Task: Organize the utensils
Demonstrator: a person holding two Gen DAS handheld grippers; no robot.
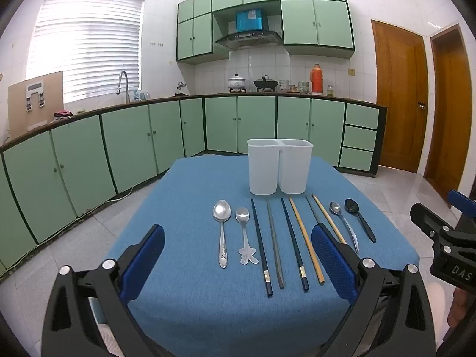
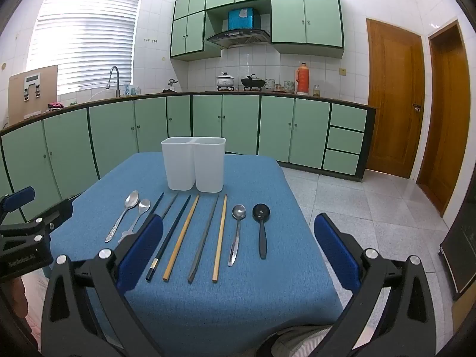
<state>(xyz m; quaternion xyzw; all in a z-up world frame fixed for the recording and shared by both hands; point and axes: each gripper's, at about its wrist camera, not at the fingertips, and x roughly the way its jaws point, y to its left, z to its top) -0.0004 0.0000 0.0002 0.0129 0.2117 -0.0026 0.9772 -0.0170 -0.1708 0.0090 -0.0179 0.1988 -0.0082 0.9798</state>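
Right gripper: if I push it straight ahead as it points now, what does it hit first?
Probably the blue tablecloth, about where the small metal spoon and black spoon lie. The right gripper is open and tilted downward; depth is unclear.

A plain blue tablecloth point(image 1: 193, 312) is seen under a white two-compartment holder point(image 1: 279, 166). Silver spoons point(image 1: 222, 229) are laid beside a black spoon point(image 2: 261, 229), dark navy chopsticks point(image 2: 168, 238) (silver-banded near one end), tan wooden chopsticks point(image 2: 220, 238) and grey ones point(image 2: 203, 238). Blue pads are borne by both black grippers.
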